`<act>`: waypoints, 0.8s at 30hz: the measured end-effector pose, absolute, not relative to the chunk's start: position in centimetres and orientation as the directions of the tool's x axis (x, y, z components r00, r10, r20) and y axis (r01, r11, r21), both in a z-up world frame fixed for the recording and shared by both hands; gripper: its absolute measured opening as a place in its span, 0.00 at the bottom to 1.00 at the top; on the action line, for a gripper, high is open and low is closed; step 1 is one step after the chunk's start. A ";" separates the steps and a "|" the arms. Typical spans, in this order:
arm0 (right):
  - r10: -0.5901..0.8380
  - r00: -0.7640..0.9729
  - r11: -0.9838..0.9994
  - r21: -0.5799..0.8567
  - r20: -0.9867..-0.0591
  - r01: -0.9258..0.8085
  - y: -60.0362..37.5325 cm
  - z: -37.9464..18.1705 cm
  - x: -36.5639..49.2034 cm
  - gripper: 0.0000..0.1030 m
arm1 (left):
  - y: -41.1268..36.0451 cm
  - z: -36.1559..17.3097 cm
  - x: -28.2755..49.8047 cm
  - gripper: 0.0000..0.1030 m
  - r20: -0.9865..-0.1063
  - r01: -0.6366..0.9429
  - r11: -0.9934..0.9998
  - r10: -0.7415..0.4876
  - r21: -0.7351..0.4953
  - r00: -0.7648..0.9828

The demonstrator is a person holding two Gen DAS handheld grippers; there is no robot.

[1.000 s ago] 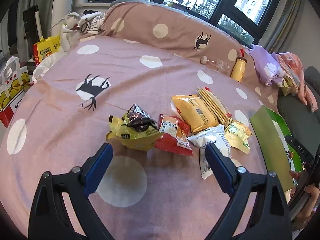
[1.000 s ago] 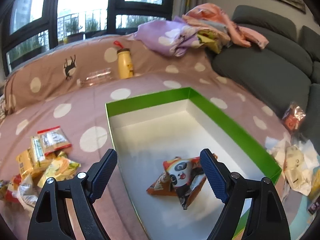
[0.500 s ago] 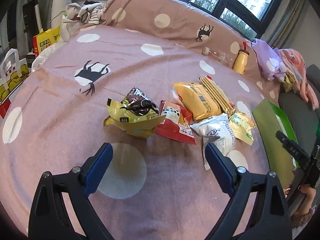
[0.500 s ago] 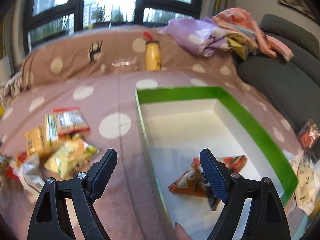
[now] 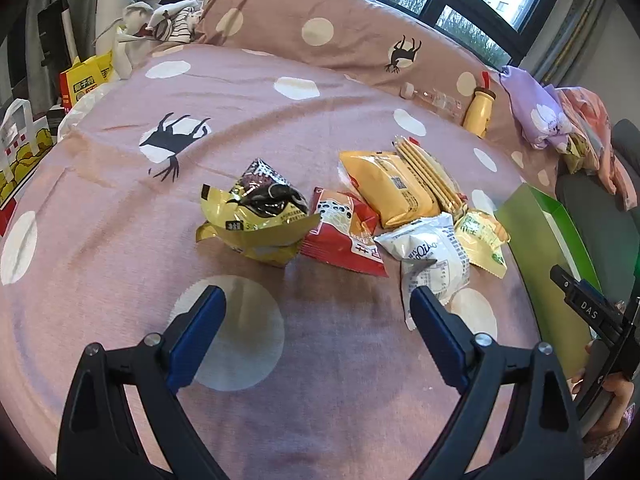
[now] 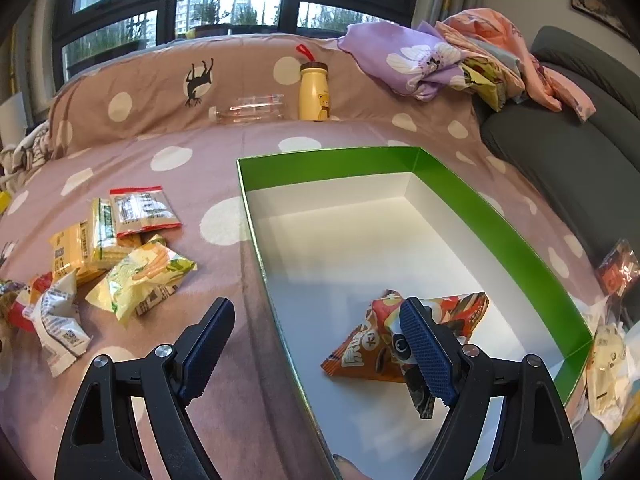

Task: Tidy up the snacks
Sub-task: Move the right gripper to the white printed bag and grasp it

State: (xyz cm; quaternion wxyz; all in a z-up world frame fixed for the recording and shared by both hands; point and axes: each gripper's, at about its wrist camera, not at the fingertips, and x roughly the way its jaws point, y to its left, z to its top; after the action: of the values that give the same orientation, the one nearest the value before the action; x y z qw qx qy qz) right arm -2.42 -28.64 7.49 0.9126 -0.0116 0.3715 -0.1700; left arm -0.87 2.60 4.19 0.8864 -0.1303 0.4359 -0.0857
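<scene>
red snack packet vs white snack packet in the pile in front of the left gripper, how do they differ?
Colour: the red snack packet is red with a pale panel and dark dots; the white snack packet is white with dark print.
Position: the red one sits mid-pile, touching the yellow-black packet; the white one lies on the side nearer the green box.
Pose: the red one lies fairly flat; the white one looks puffier and crumpled.
Shared: both are sealed and lie on the bedspread, outside the box.

Left gripper (image 5: 316,304) hangs tilted downward, jaws spread wide, blue pads apart and nothing between them. Right gripper (image 6: 316,324) angles down too, jaws wide, pads gripping nothing. At the left view's right edge, a hand (image 5: 608,404) wraps the other gripper's handle, fingertips showing.
</scene>
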 end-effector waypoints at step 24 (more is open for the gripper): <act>0.171 0.717 0.969 0.247 -0.676 0.002 -24.9 10.2 -0.8 0.83 | 1.8 5.2 0.6 0.91 -0.721 0.062 0.937 -0.305 -0.343 0.622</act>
State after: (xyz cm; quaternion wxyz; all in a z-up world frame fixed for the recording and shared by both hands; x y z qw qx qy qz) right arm -0.76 -24.91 10.24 0.9192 0.1158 0.3736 0.0461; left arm 0.58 1.79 5.16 0.8890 -0.1438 0.4224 -0.1031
